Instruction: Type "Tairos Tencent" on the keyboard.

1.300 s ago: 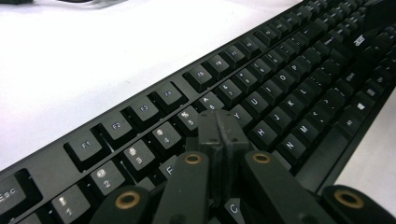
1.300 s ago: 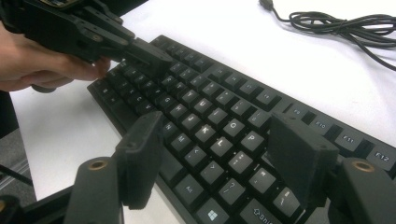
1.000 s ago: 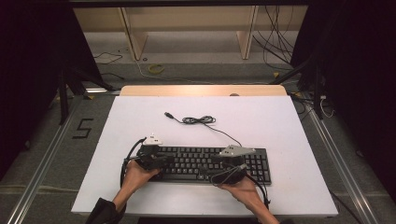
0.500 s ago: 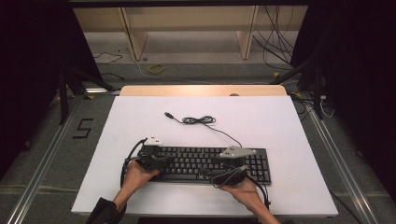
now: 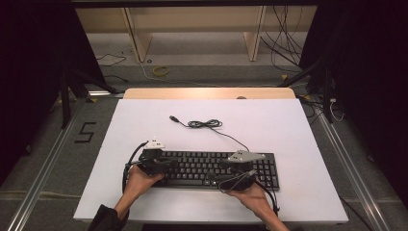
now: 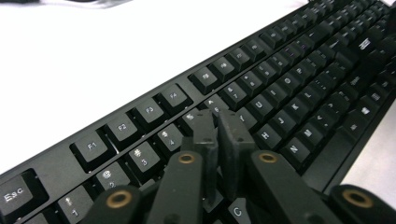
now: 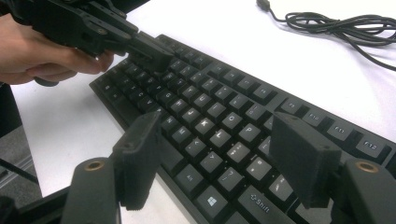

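A black keyboard (image 5: 216,168) lies on the white table near its front edge, and its cable (image 5: 204,124) is coiled behind it. My left gripper (image 5: 169,164) hovers over the keyboard's left end. In the left gripper view its jaws (image 6: 217,123) stand all but together above the number row with nothing between them; they have just been opening by a sliver. My right gripper (image 5: 223,167) is over the right half of the keyboard. In the right gripper view it (image 7: 219,149) stands wide open above the keys (image 7: 219,116), holding nothing, with the left gripper (image 7: 154,53) farther off.
The white table top (image 5: 269,125) has bare room behind and beside the keyboard. The cable's USB plug (image 5: 173,118) lies loose at mid-table. A wooden strip (image 5: 207,93) runs along the far edge, with cables and shelf legs on the floor beyond.
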{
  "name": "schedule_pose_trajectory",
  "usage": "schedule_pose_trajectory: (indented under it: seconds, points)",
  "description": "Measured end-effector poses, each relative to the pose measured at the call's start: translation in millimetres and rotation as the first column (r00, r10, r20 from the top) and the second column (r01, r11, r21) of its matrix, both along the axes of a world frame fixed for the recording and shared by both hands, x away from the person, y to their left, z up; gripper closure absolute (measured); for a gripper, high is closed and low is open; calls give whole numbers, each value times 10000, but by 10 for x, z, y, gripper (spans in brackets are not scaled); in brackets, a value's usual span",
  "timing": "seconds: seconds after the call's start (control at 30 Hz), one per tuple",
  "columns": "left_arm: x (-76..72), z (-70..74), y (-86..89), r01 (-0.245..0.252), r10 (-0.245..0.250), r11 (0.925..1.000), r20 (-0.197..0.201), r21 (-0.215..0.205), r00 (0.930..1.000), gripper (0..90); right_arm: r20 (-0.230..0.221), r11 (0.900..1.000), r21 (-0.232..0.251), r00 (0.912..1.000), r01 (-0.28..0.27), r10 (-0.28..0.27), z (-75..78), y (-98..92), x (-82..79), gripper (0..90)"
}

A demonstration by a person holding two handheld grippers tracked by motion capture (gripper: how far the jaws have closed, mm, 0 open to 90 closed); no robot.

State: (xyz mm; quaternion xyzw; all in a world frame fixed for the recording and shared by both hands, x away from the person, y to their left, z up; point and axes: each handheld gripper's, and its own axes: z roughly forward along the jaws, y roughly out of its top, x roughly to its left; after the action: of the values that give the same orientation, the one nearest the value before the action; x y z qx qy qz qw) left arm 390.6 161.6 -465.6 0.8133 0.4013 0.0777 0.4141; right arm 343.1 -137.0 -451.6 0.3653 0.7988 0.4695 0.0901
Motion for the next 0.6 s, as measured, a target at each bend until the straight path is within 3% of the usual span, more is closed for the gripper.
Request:
schedule_pose_trajectory:
  seconds: [0.33, 0.6]
  points:
    - [-19, 22, 44, 31, -33, 9988, -29, -483, 10000, 709, -40, 10000, -34, 10000, 32, -32, -4, -1, 10, 354]
    - [-28, 42, 63, 0, 4, 9981, 55, -624, 10000, 671, -34, 10000, -35, 10000, 44, -44, -5, 4, 15, 354]
